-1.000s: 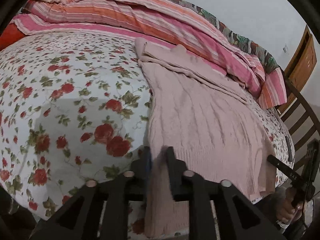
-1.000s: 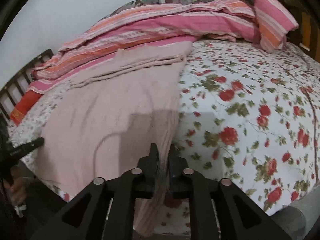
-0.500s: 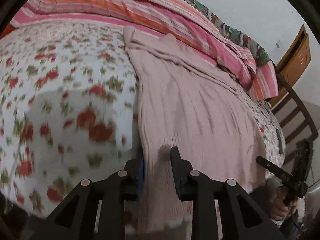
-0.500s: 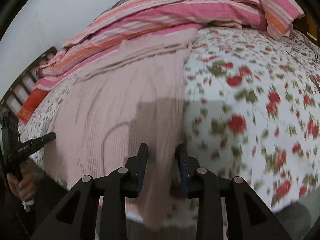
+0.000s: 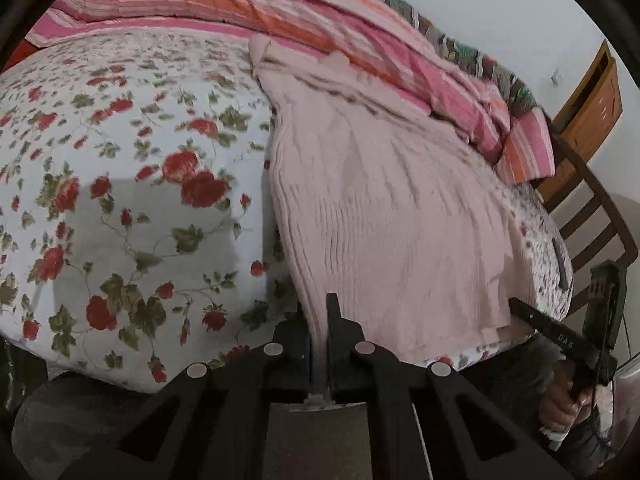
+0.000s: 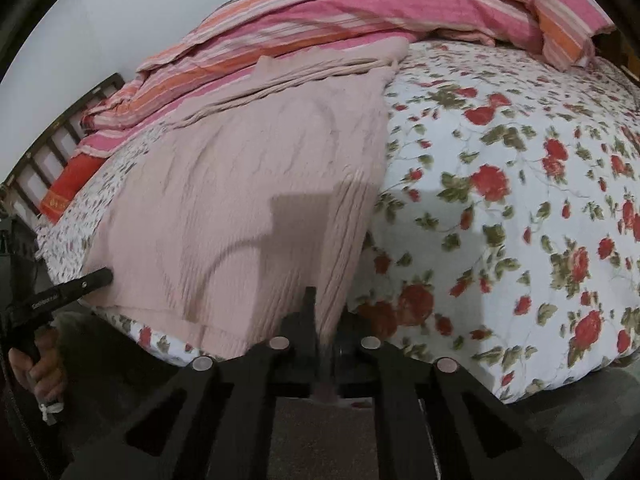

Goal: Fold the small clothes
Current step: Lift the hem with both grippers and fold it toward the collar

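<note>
Ahead of both pairs of fingers, a pale pink knitted sweater (image 5: 384, 216) lies spread flat on the bed (image 5: 120, 184), its hem at the near edge of the mattress and its neck end far off against the striped quilt (image 5: 320, 12). The left gripper (image 5: 317, 320) has its fingers clamped on the hem corner at one side of the garment; pink knit runs straight down into the narrow gap between them. The right gripper (image 6: 323, 320) is likewise pinched shut on the opposite hem corner, with a strip of fabric caught between its fingers. Each view shows the other tool at the far corner of the hem, gripped in a hand (image 5: 560, 400).

By my reading, the step in hand is the grasp that opens a fold: both lower corners are secured and the sweater has not yet been lifted. The next move would seem to call for raising both corners together and carrying the hem forward, away from the fingers toward the neck end, keeping the two sides level so the knit doubles over evenly. Loose knit stretches and sags, so uneven pulling could skew the fold.
</note>
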`<state>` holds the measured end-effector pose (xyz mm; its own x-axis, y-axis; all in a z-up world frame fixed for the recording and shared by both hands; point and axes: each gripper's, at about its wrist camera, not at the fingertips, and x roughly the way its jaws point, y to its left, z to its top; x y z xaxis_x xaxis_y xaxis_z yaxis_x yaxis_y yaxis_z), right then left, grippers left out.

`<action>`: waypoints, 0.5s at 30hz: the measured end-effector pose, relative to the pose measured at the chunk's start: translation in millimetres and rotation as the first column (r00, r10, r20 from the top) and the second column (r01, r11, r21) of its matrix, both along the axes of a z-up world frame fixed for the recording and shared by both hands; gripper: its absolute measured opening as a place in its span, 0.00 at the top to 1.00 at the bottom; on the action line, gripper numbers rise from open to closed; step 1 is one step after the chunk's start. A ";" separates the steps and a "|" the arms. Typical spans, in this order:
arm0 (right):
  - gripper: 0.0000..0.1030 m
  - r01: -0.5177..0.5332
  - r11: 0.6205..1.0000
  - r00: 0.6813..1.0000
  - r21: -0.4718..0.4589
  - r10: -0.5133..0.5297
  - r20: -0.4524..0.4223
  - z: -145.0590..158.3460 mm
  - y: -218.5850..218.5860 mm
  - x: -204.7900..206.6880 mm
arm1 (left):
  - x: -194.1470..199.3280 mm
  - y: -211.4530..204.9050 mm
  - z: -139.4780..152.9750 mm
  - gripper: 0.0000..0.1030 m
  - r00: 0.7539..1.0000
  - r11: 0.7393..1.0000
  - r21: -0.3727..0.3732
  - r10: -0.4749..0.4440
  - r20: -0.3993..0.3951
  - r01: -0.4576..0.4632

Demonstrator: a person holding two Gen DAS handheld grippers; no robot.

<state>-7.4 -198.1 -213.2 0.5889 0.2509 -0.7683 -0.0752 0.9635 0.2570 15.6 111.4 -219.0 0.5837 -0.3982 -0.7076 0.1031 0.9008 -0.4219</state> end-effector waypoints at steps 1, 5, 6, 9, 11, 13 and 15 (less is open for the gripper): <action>0.95 -0.003 1.000 1.000 0.003 0.003 0.018 3.1 -0.9 -1.9 | -2.3 1.2 3.2 0.94 1.000 1.000 -0.011 0.002 0.011 -0.002; 0.95 -0.002 0.998 0.998 0.055 -0.001 0.067 16.9 -8.2 -8.0 | -9.1 4.3 21.4 0.94 0.997 1.000 -0.024 0.013 0.077 -0.011; 0.95 0.005 0.997 0.997 0.081 -0.012 0.080 21.0 -11.4 -9.3 | -10.1 3.8 25.4 0.94 0.996 1.000 -0.022 0.013 0.092 -0.011; 0.95 0.012 0.992 0.995 0.125 -0.025 0.101 29.0 -17.5 -10.4 | -12.9 1.2 35.8 0.94 0.991 1.000 0.011 0.020 0.131 -0.022; 0.95 0.019 0.991 0.992 0.136 -0.035 0.118 34.1 -19.6 -11.8 | -13.6 -0.6 41.6 0.94 0.988 0.999 0.022 0.027 0.150 -0.030; 0.95 0.023 0.990 0.991 0.138 -0.041 0.130 37.8 -20.1 -12.1 | -14.2 -1.7 47.8 0.94 0.985 0.999 0.017 0.026 0.168 -0.030; 0.95 0.029 0.990 0.989 0.137 -0.049 0.143 41.6 -19.7 -12.8 | -13.8 -1.9 53.7 0.94 0.983 0.999 0.013 0.032 0.178 -0.035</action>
<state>-20.2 -217.9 -171.7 0.7034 0.3206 -0.6344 -0.0847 0.9239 0.3730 1.8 109.5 -165.4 0.7139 -0.3655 -0.5973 0.1448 0.9116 -0.3847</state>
